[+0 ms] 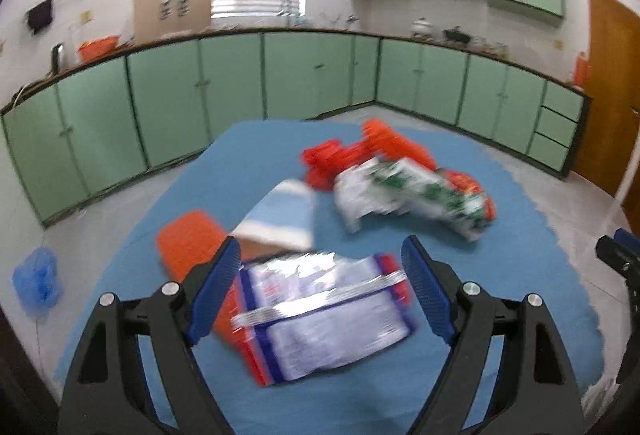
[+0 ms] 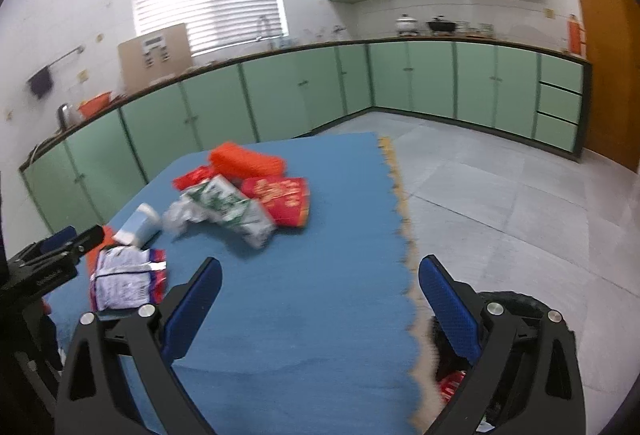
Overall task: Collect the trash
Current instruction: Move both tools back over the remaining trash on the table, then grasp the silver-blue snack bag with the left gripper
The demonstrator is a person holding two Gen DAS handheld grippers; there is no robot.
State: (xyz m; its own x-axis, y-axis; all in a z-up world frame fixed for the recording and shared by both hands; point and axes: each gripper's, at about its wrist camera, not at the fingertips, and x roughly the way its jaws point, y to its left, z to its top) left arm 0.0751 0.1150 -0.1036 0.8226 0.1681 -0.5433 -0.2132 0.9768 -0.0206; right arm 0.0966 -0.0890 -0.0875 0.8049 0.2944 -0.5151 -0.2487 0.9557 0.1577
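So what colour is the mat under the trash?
Blue mat, clearest in the right wrist view.

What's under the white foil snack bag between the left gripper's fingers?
The white foil snack bag lies partly over a flat orange packet, which sticks out at its left, on the blue mat. Whatever lies beneath the bag's middle is covered.

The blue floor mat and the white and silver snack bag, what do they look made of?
Blue floor mat: probably matte foam, given its toothed interlocking edge. White and silver snack bag: likely glossy foil-lined plastic film, with crinkles and shiny silver seams; blur leaves this uncertain.
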